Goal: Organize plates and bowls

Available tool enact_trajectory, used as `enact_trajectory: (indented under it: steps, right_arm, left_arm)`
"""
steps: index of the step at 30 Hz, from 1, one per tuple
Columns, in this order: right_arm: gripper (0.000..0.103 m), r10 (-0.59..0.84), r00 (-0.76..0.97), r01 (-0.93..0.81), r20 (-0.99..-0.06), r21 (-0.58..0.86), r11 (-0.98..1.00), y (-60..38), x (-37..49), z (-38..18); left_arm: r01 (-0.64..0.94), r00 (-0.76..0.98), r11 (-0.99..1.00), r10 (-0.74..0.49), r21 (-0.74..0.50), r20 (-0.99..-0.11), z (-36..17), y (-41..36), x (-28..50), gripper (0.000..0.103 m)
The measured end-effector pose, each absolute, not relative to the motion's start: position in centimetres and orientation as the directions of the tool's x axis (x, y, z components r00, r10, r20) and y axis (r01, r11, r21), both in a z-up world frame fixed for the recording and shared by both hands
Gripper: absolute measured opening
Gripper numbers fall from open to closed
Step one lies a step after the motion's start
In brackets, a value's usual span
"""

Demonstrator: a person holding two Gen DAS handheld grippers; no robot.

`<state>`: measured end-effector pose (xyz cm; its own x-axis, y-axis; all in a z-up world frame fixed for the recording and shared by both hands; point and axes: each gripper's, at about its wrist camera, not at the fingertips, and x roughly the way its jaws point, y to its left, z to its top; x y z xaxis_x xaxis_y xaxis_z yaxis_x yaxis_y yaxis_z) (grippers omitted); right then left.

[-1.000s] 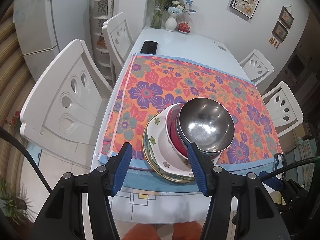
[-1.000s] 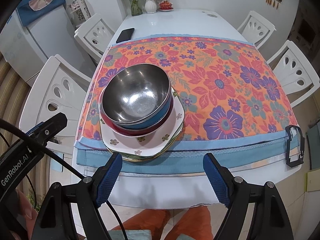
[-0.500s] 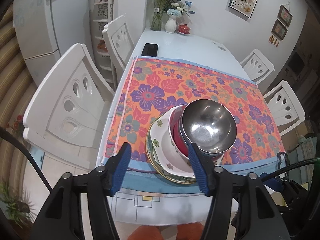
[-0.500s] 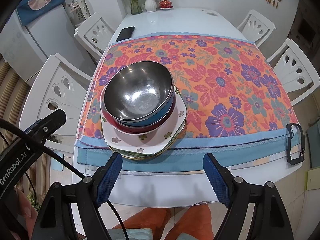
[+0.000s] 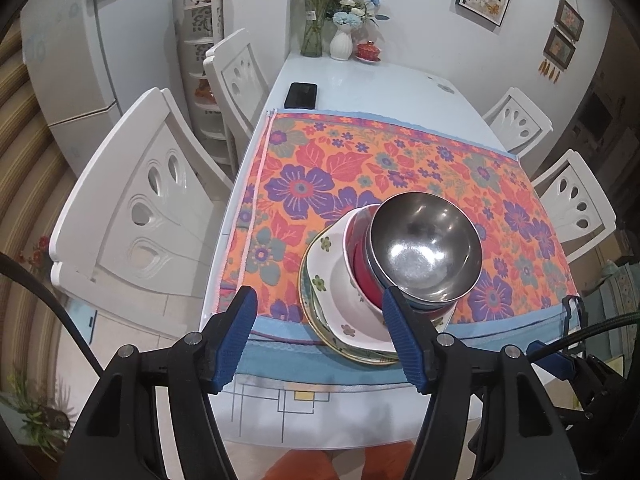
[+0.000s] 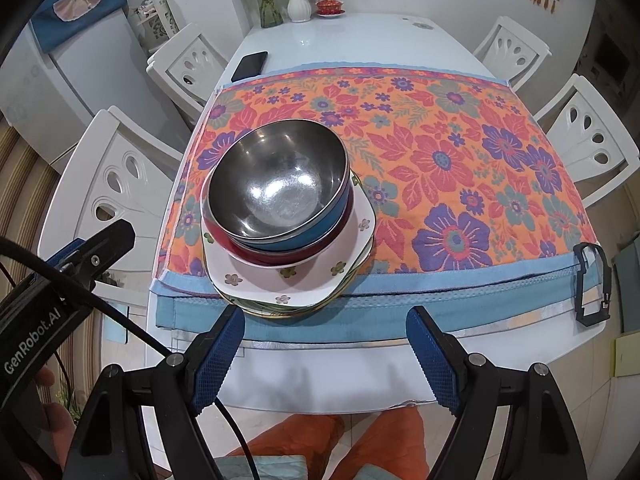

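Stack (image 6: 280, 232) of nested bowls on plates sits upright, mouths up, at my cloth's (image 6: 440, 160) near-left edge. Both grippers (image 5: 316, 332) (image 6: 324, 352) tilt steeply down before it, fingers spread, empty.

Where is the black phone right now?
In both views the black phone lies on the bare white table, just beyond the floral cloth's far left corner.

Steel bowl (image 6: 276, 188) nested in blue, red bowls; floral plates (image 6: 288, 280) beneath, perhaps three.
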<state>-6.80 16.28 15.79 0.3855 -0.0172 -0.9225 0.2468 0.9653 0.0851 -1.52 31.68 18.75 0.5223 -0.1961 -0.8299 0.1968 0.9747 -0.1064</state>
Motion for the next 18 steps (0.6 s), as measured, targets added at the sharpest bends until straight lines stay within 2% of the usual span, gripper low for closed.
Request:
enact_trajectory:
  steps: [4, 10, 14, 18]
  right_arm:
    - [0.081, -0.016, 0.386, 0.248, -0.922, 0.087, 0.965, 16.45, -6.85, 15.74]
    - [0.081, -0.015, 0.383, 0.265, -0.924, 0.095, 0.96, 16.52, -6.63, 15.55]
    - [0.081, -0.019, 0.379, 0.267, -0.925, 0.089, 0.96, 16.53, -6.47, 15.56]
    - [0.081, -0.021, 0.377, 0.266, -0.926, 0.086, 0.96, 16.59, -6.43, 15.57]
  left_arm:
    - [0.183, 0.536, 0.978, -0.182, -0.097, -0.824, 18.79, 31.76, -1.59, 0.063]
    - [0.157, 0.603, 0.988, -0.104, -0.01, -0.791, 18.84, 31.61, -1.76, 0.063]
    - [0.156, 0.604, 0.987, -0.069, 0.033, -0.794, 18.58, 31.51, -1.51, 0.069]
    - [0.161, 0.621, 0.982, -0.024, 0.097, -0.784, 18.68, 31.12, -1.6, 0.069]
